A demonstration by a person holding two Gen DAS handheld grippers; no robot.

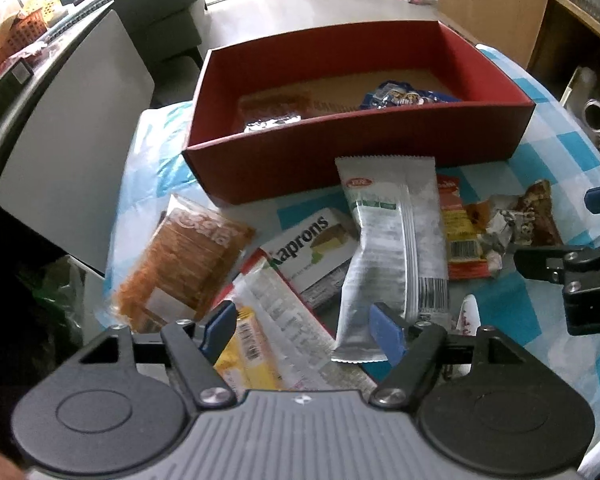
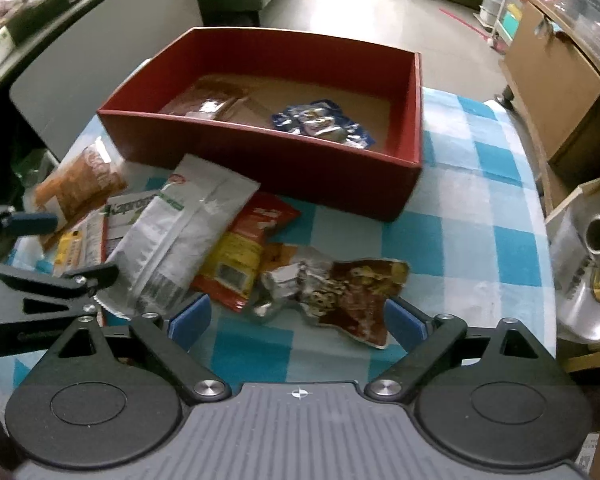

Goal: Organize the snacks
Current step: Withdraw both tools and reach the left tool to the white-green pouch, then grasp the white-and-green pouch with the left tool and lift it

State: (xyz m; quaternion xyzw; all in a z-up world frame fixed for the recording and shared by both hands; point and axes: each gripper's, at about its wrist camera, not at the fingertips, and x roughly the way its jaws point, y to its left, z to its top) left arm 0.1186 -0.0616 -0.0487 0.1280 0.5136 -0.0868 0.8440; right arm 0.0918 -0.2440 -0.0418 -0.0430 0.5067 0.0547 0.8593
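The crumpled brown wrapper [image 2: 340, 296] lies between our right gripper [image 2: 298, 320] fingers, wide and empty; the red box [image 2: 268, 168] sits beyond. Our left gripper [image 1: 304, 328], also parted, hovers over the white packet [image 1: 392, 248]. Next: close, lift.

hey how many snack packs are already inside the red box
2: a brown foil-ended pack at the left of the red box, and a blue wrapper to its right. The near wall may hide more.
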